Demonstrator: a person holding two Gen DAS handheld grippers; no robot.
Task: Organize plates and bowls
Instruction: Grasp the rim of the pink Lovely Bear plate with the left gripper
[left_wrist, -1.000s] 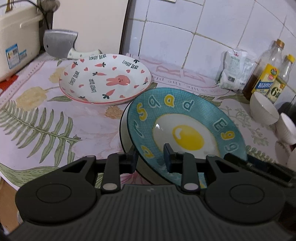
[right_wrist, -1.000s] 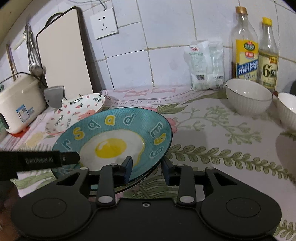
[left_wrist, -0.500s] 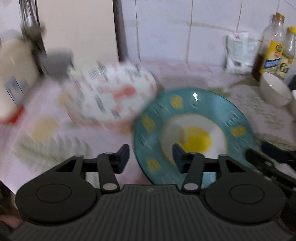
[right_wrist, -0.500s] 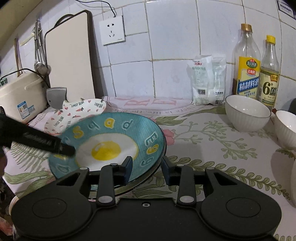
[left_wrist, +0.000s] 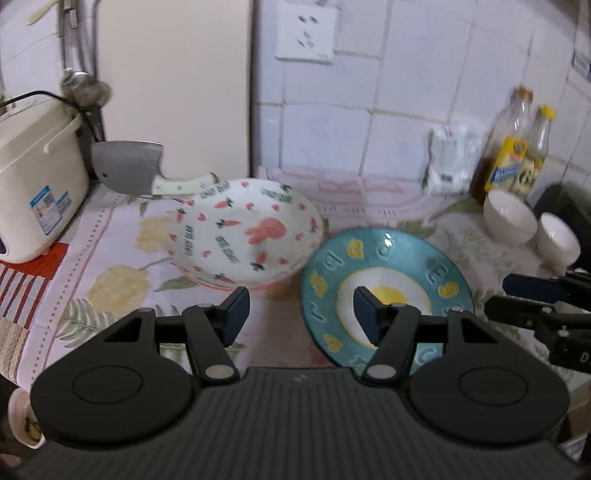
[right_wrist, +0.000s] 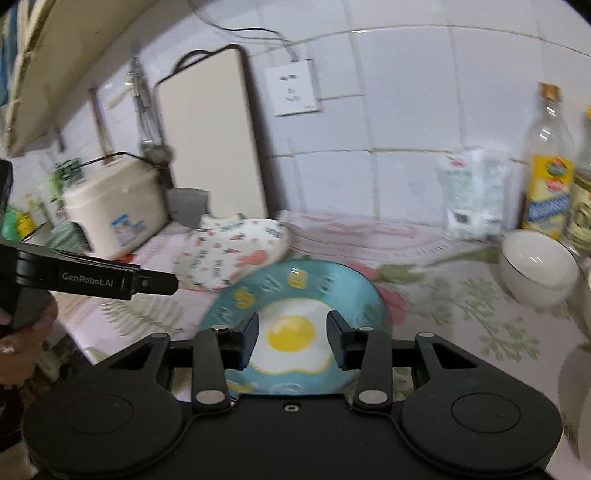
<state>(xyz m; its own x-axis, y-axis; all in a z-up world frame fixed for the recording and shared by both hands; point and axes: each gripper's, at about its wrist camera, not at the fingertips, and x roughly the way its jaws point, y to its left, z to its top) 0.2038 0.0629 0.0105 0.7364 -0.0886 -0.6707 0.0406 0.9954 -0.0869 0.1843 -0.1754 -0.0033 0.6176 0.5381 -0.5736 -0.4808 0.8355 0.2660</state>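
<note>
A teal plate with a fried-egg print (left_wrist: 388, 273) (right_wrist: 295, 306) lies flat on the flowered cloth. A white plate with pink rabbits and carrots (left_wrist: 247, 236) (right_wrist: 229, 254) sits just behind and left of it. Two white bowls (left_wrist: 509, 218) (right_wrist: 535, 269) stand at the right near the bottles. My left gripper (left_wrist: 299, 314) is open and empty, above the cloth between the two plates. My right gripper (right_wrist: 291, 336) is open and empty, raised over the teal plate's near side.
A cream rice cooker (left_wrist: 33, 192) stands at the left, a cleaver (left_wrist: 125, 170) and a cutting board (left_wrist: 173, 85) lean on the tiled wall. Two oil bottles (left_wrist: 517, 155) and a white bag (left_wrist: 450, 162) stand at back right.
Both grippers have opened and let go of the teal plate, which now lies flat on the cloth. Both have pulled back and up from it.
</note>
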